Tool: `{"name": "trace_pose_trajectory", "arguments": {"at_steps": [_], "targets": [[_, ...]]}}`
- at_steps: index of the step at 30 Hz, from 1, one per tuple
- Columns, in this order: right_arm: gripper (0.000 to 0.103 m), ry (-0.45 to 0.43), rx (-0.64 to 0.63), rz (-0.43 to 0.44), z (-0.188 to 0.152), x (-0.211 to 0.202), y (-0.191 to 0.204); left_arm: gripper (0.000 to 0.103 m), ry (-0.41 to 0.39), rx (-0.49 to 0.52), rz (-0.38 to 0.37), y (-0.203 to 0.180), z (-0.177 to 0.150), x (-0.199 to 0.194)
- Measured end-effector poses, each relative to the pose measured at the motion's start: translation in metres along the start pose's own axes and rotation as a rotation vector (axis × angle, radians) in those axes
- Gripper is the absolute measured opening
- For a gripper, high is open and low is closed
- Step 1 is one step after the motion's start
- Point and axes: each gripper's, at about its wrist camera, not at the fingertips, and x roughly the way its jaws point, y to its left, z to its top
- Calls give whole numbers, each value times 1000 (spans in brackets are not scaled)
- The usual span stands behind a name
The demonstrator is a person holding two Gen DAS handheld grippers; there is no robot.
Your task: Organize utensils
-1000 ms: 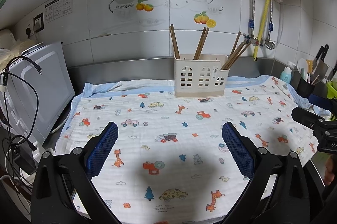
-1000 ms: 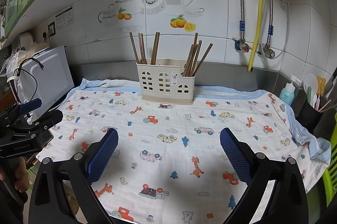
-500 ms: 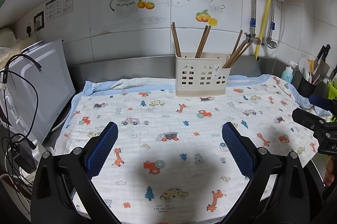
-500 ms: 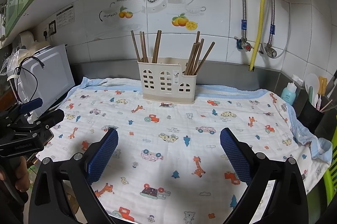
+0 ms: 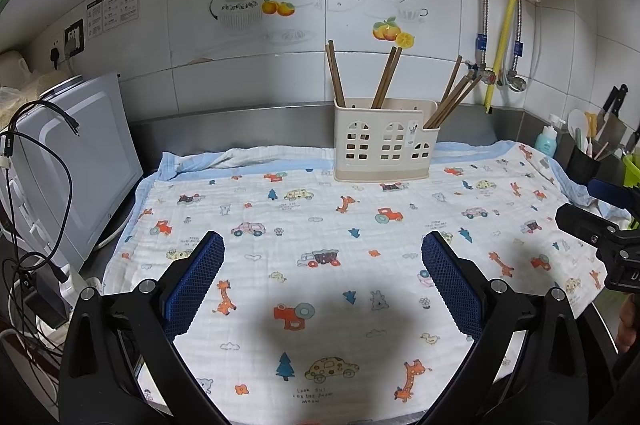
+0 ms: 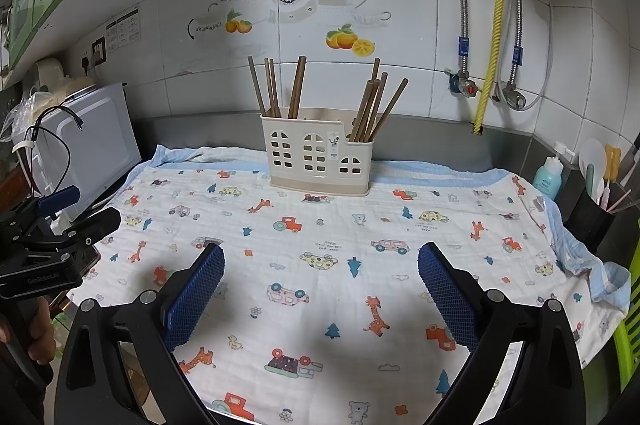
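We see the left gripper (image 5: pixel 322 281) spread wide, empty, above the cloth (image 5: pixel 360 305). Right gripper (image 6: pixel 320 289) likewise wide, empty. The holder (image 5: pixel 385 145) stands upright at the cloth's far edge by the wall, well apart from both. Chopsticks (image 6: pixel 288 87) stand in its taller left side; more chopsticks (image 6: pixel 374 107) lean in the lower right compartment.

Chopsticks (image 6: pixel 298 87) in holder (image 6: pixel 318 161); tongs (image 6: pixel 320 281) agape
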Motion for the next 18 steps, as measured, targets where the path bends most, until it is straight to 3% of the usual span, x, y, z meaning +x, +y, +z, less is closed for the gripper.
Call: {"name": "trace_pose_trajectory", "arguments": {"at_steps": [18], "targets": [[94, 8, -6, 5, -2, 5, 3, 98, 7, -3, -7, 0, -1, 4]]}}
